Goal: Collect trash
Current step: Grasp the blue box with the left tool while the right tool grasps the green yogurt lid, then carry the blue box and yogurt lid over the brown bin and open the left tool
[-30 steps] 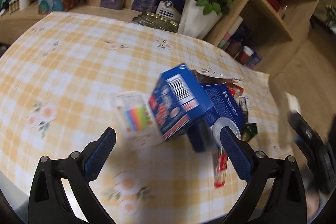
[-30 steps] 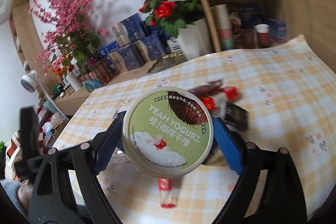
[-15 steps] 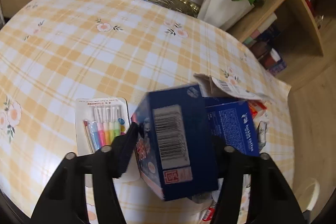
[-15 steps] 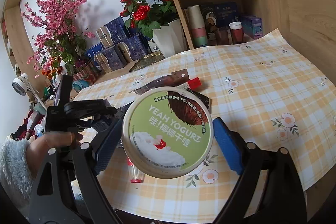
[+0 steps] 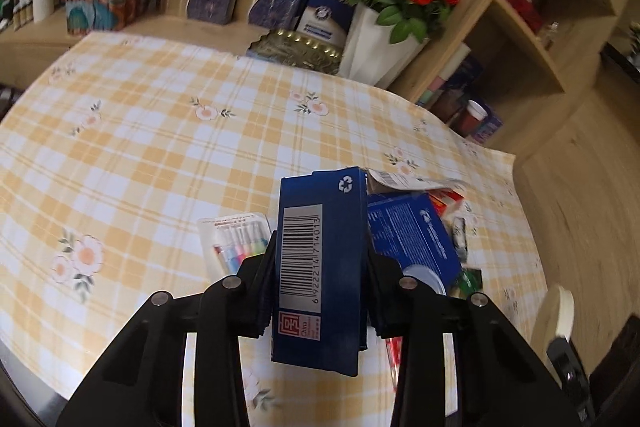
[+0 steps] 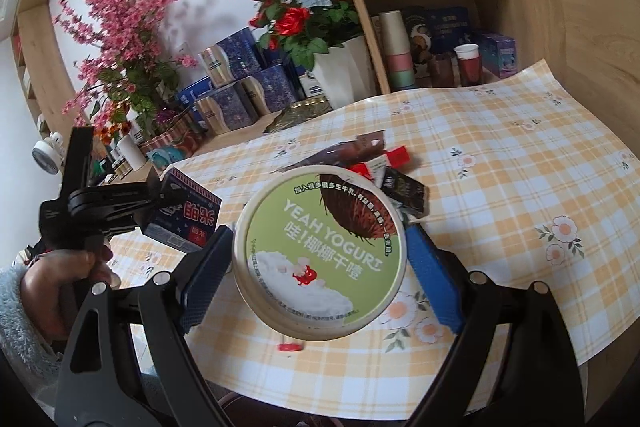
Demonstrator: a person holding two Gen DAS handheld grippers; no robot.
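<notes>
Two tools are loaded. My left tool (image 5: 320, 291) has just been closing and now clamps the dark blue cardboard carton with a barcode (image 5: 320, 267), lifted clear of the yellow checked bench (image 5: 160, 147). My right tool (image 6: 320, 263) grips the round green-lidded yogurt tub (image 6: 320, 255) by its sides. More wrappers (image 6: 376, 163) and a clear pack of coloured pens (image 5: 236, 243) lie on the bench.

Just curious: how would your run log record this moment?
left hand-held gripper: closed on blue carton | right hand-held gripper: holding yogurt tub | wrappers: on table
</notes>
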